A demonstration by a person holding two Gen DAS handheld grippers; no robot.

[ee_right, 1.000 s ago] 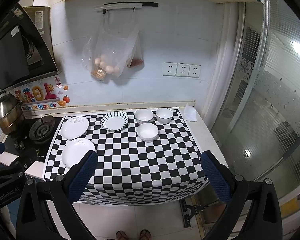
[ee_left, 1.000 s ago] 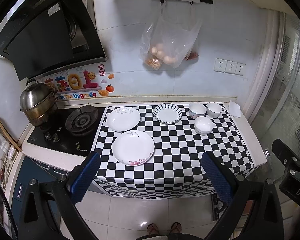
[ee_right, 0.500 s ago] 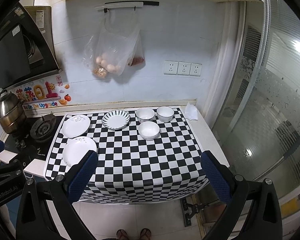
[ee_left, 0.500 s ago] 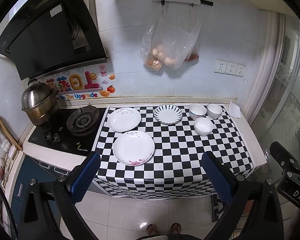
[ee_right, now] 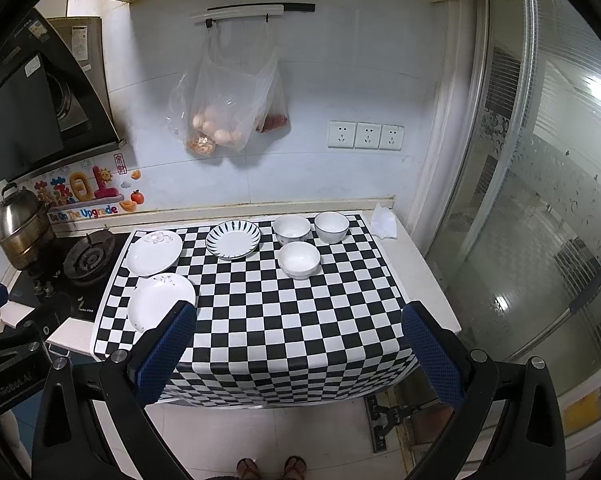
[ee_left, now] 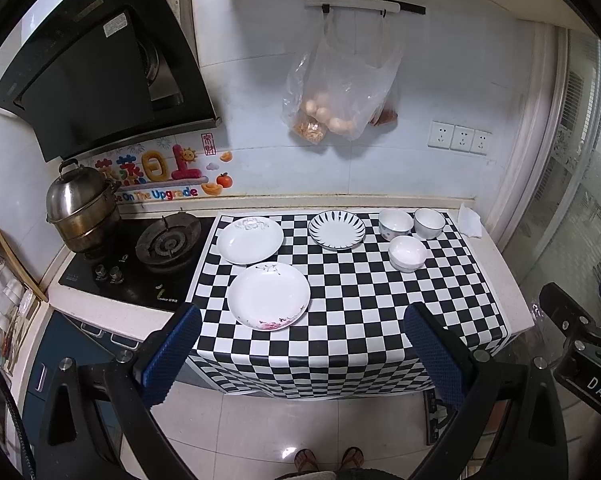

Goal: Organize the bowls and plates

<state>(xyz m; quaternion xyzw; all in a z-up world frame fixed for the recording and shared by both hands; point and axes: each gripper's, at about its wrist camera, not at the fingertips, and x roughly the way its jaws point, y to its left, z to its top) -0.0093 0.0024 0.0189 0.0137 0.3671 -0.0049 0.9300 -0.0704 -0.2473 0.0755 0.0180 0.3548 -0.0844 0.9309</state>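
Both the left gripper [ee_left: 298, 350] and right gripper [ee_right: 296, 350] hang with fingers spread wide and empty, well back from the checkered cloth [ee_left: 364, 312]. Since a second ago only a slight drift of view; three plates [ee_left: 268, 296] and three bowls [ee_right: 299, 259], apparently all separate, sit untouched, so sorting hasn't begun.

The worktop [ee_left: 496, 256] is bare near and centre; plates [ee_left: 268, 296] crowd the left, bowls [ee_left: 407, 253] far right.
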